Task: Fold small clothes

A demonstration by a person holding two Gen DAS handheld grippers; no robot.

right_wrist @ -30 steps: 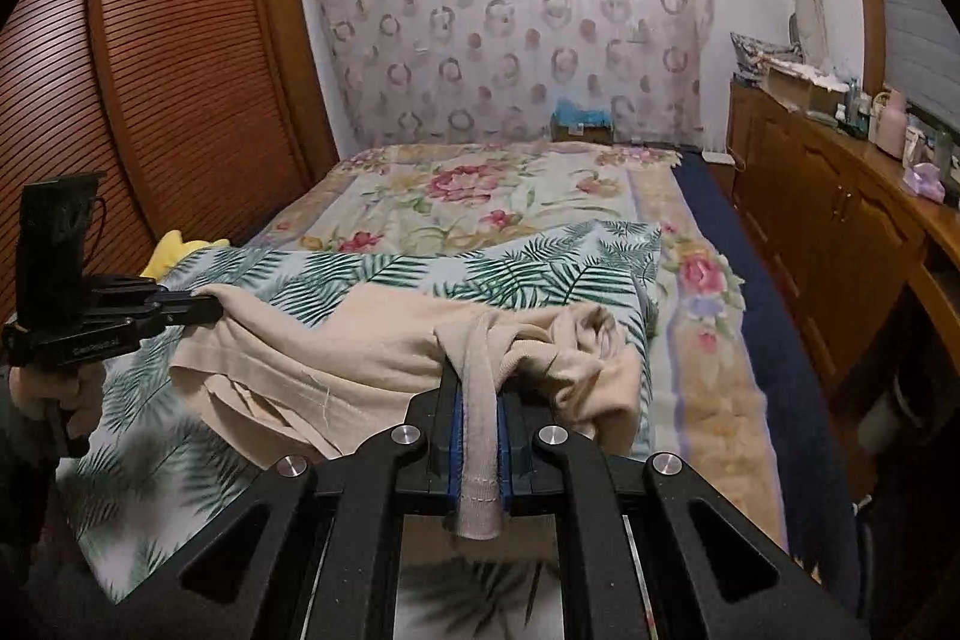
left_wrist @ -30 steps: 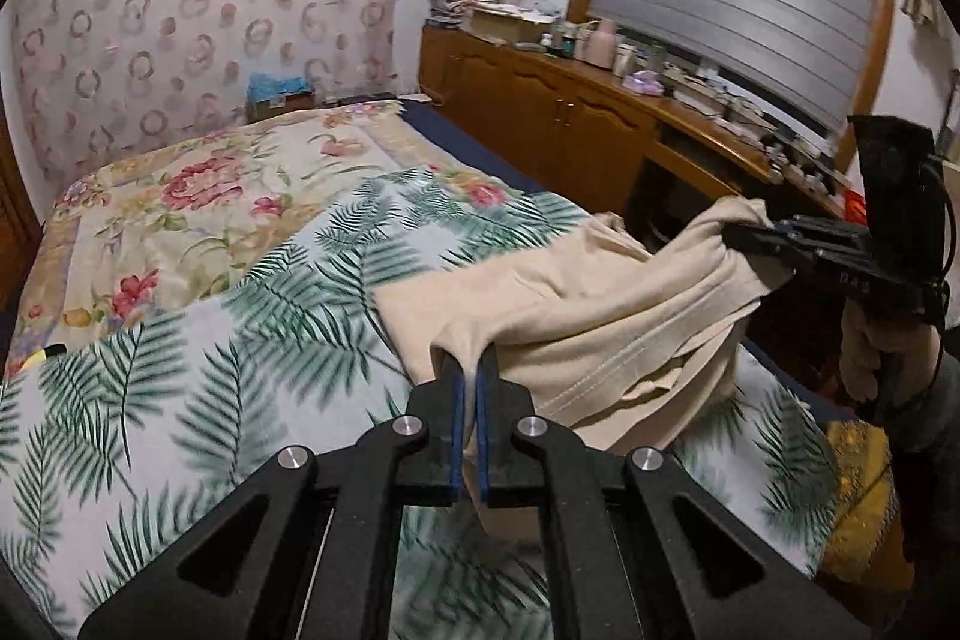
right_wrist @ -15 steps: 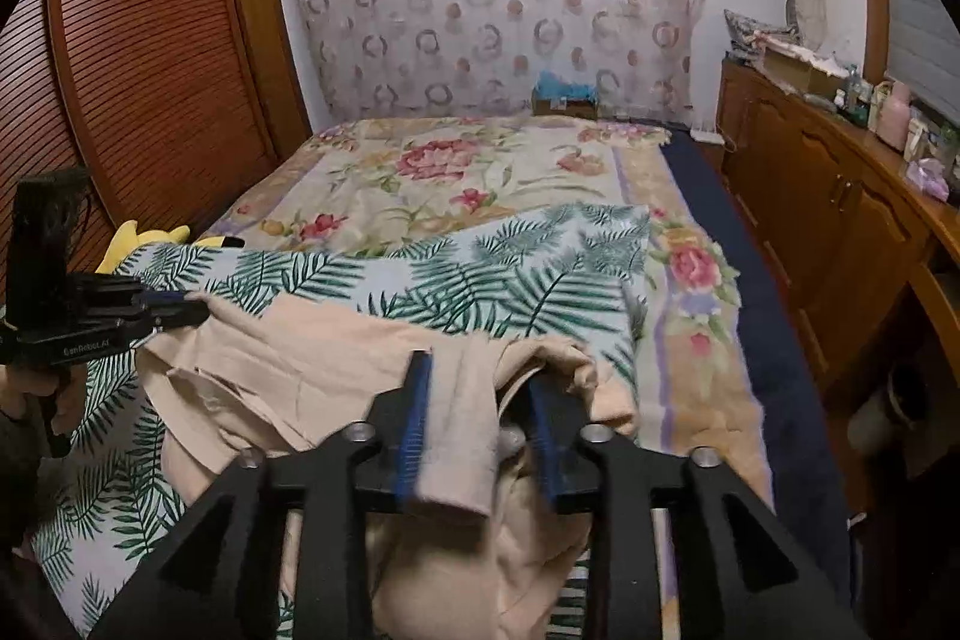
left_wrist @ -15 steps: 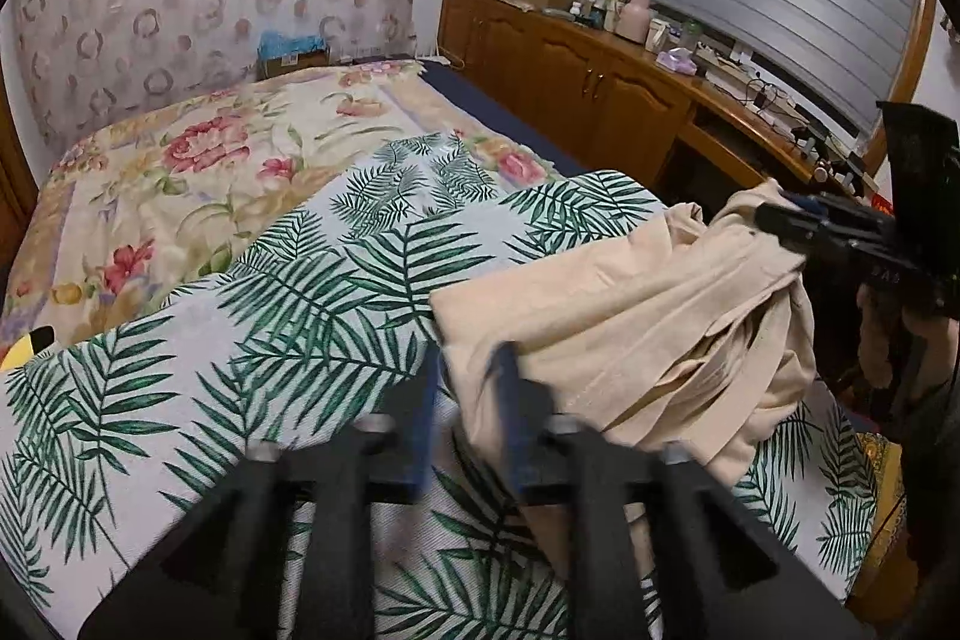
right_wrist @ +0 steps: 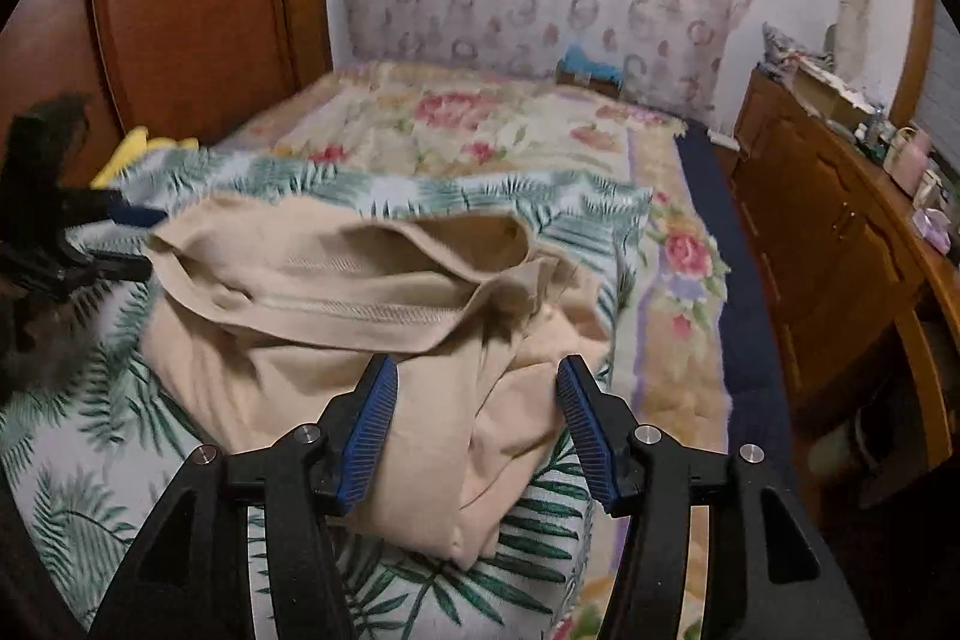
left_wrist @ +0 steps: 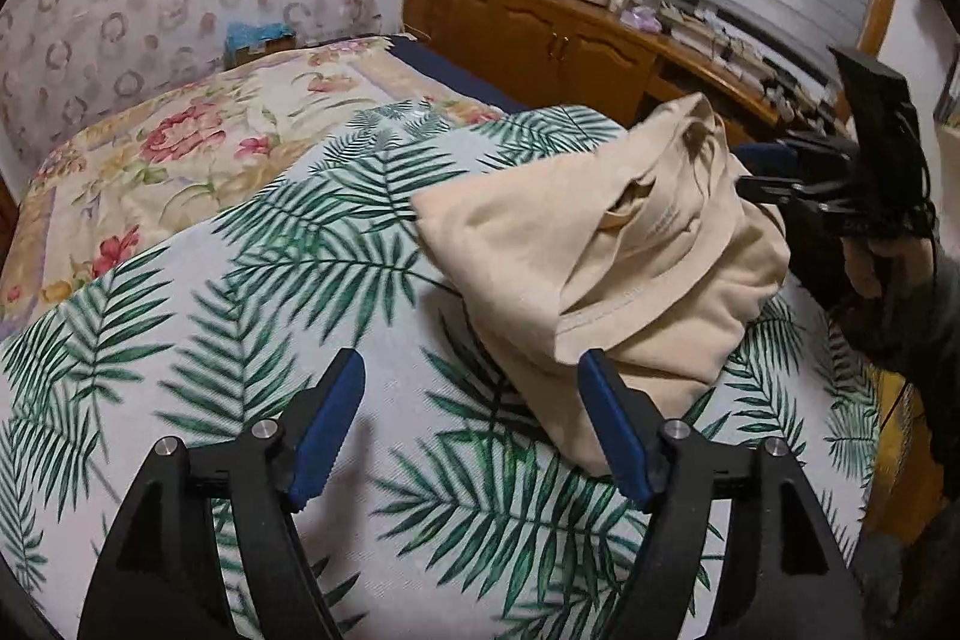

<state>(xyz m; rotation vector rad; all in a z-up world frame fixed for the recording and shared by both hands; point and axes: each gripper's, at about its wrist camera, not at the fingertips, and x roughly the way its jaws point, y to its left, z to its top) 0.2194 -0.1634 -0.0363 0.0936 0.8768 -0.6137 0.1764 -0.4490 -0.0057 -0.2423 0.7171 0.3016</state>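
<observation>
Both hand-held grippers have released the beige garment. One second earlier each was clenched on a fold of the cloth; half a second earlier both had begun to part. The left hand-held gripper now stands with its jaws spread wide and nothing between them. The right hand-held gripper is likewise spread, with cloth lying in the gap but not pinched.

Judgement: one fold step appears finished and the garment has been set down. The result is a loose, bunched heap with a hem seam exposed, so further folds or smoothing are probably required.

The garment rests on the palm-leaf bedspread of the bed. In the left wrist view it occupies the centre right of the frame, its lower hem corner just beside the right-side fingertip. In the right wrist view it fills the centre of the frame, extending down between the two fingers.
</observation>
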